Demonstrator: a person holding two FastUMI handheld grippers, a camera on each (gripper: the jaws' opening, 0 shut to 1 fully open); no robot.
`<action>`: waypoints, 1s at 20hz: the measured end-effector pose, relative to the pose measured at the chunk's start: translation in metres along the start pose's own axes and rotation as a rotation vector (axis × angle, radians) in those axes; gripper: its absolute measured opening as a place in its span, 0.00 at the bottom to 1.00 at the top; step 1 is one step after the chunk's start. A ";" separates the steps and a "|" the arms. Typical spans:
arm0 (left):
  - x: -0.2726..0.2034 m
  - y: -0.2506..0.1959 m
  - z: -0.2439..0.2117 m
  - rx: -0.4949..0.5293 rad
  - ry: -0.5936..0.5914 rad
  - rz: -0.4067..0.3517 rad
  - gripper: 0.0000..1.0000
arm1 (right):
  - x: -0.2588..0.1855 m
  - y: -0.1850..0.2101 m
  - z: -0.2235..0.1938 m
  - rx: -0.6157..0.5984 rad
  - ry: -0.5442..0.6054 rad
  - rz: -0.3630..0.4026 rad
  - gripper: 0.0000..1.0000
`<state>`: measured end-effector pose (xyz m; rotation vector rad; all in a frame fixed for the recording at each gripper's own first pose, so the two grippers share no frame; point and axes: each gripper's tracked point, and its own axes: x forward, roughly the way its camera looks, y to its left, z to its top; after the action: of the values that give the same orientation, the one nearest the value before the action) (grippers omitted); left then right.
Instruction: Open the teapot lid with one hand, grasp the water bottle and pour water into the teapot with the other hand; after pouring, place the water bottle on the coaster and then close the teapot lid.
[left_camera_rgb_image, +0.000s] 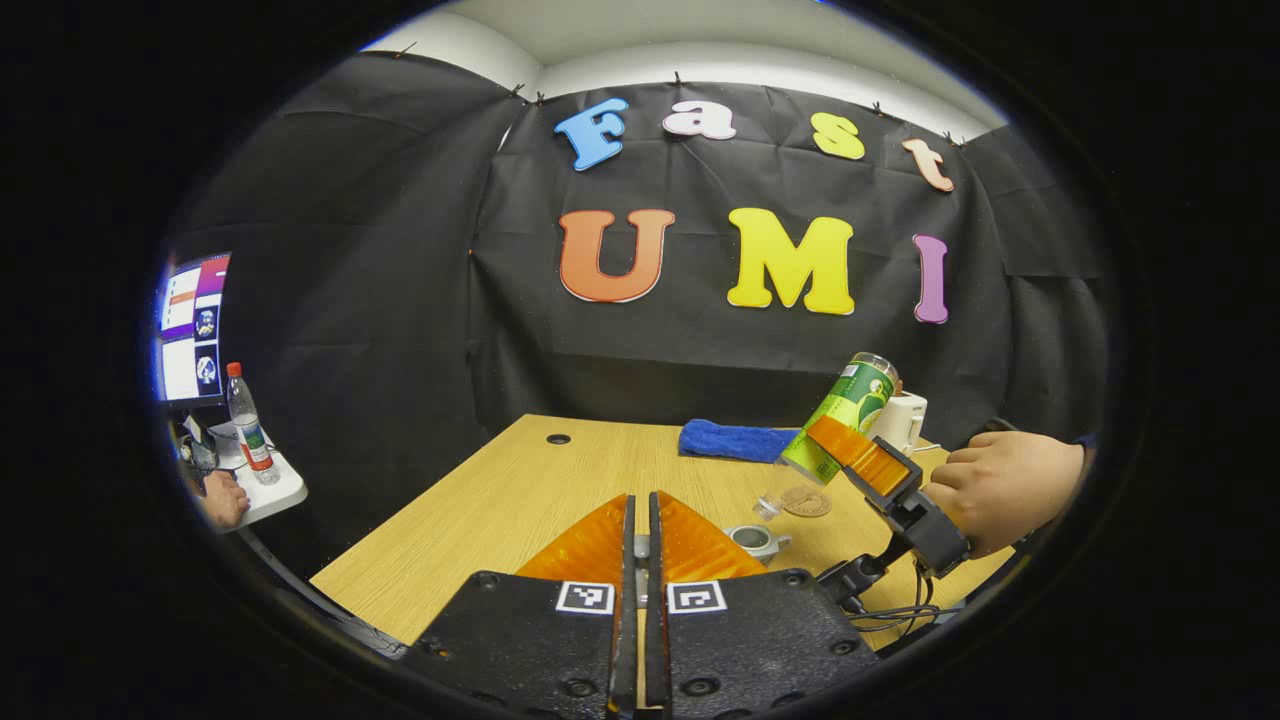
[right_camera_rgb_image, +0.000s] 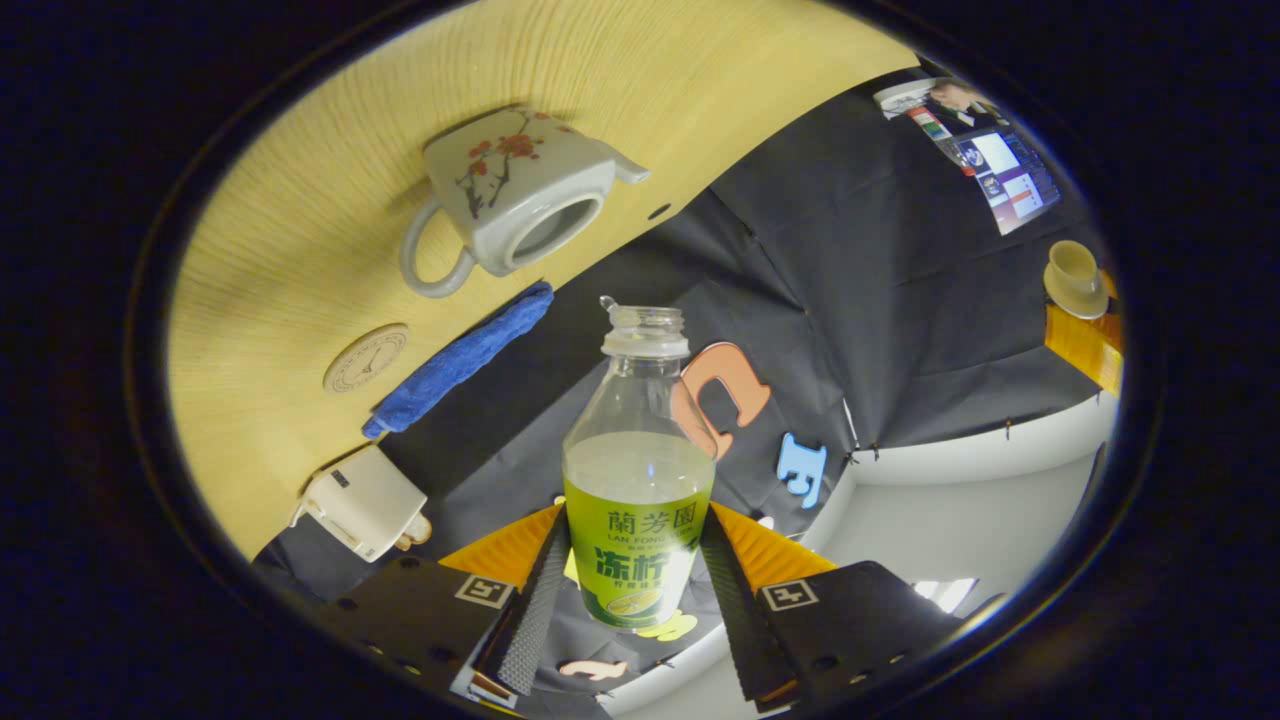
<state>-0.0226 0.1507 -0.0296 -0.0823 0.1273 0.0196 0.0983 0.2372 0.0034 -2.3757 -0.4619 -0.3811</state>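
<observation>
— Why are you holding the bottle (right_camera_rgb_image: 640, 450) tipped, mouth toward the teapot (right_camera_rgb_image: 510, 200)?

— Your right gripper (right_camera_rgb_image: 635, 560) pinches it at the label, cap off, so water can run into the open pot. None is leaving the neck yet, so I judge the pour is only starting.

— And the lid (right_camera_rgb_image: 1075, 275)?

— Your left gripper (left_camera_rgb_image: 641, 500), jaws almost pressed together, seems to pinch it and hold it up and aside, clear of the pour.

— The coaster (left_camera_rgb_image: 805, 500)?

— Bare, just beyond the teapot, between the table's near edge and the cloth (left_camera_rgb_image: 735, 440) at its far edge, ready for the bottle.
</observation>
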 end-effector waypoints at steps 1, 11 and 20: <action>0.000 0.001 0.000 0.004 0.002 0.004 0.05 | 0.000 -0.001 -0.001 0.000 0.000 -0.001 0.74; 0.002 0.001 -0.002 0.015 0.008 0.011 0.05 | -0.001 0.008 0.002 0.007 -0.002 -0.002 0.74; 0.007 0.002 -0.005 0.001 0.015 0.006 0.05 | -0.003 0.059 0.005 0.315 0.008 0.179 0.78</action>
<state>-0.0163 0.1522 -0.0358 -0.0809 0.1425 0.0250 0.1214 0.1977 -0.0345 -2.0876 -0.2787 -0.2177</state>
